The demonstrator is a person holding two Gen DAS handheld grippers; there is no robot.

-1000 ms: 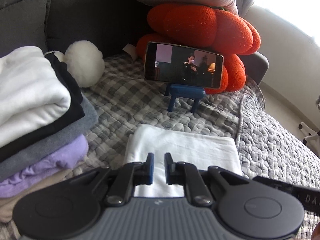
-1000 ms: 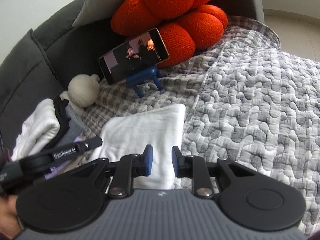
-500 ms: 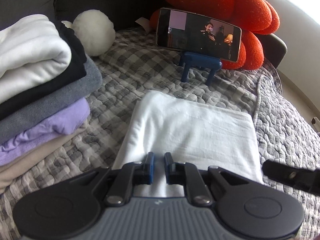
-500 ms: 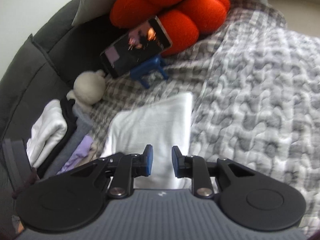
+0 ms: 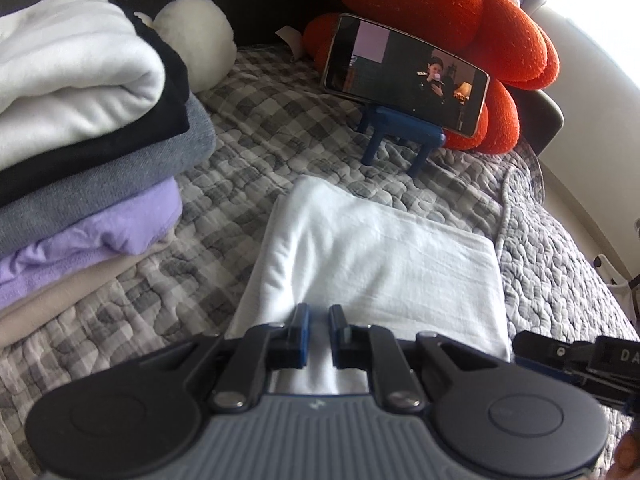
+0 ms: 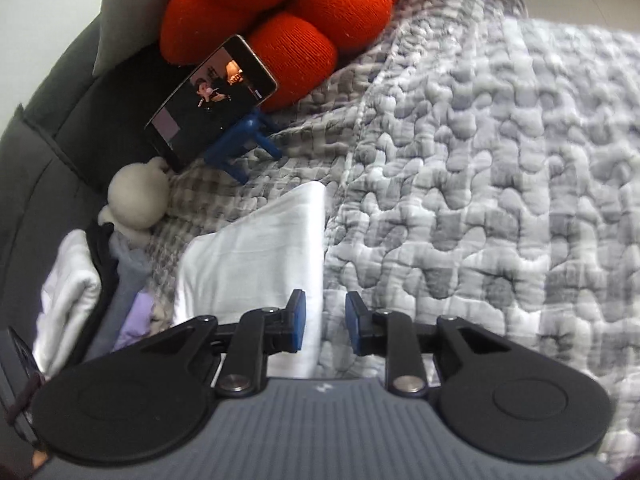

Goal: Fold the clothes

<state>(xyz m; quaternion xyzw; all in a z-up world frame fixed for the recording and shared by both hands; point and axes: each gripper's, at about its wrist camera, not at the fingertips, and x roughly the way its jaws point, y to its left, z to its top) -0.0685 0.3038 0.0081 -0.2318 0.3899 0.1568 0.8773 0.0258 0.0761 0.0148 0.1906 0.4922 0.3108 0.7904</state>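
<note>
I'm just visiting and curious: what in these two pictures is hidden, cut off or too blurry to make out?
- Left view: the near edge of the white folded cloth is hidden behind the left hand-held gripper.
- Left view: the stack of folded clothes is cut off by the left edge.
- Right view: the quilt is motion-blurred.
- Both views: the phone screen is too small to read.
- Right view: the right hand-held gripper covers the cloth's near corner.

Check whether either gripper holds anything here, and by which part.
Nothing is held. The left gripper is open over the near edge of the folded white cloth, and the right gripper is open at its right edge; neither pinches fabric.
</note>
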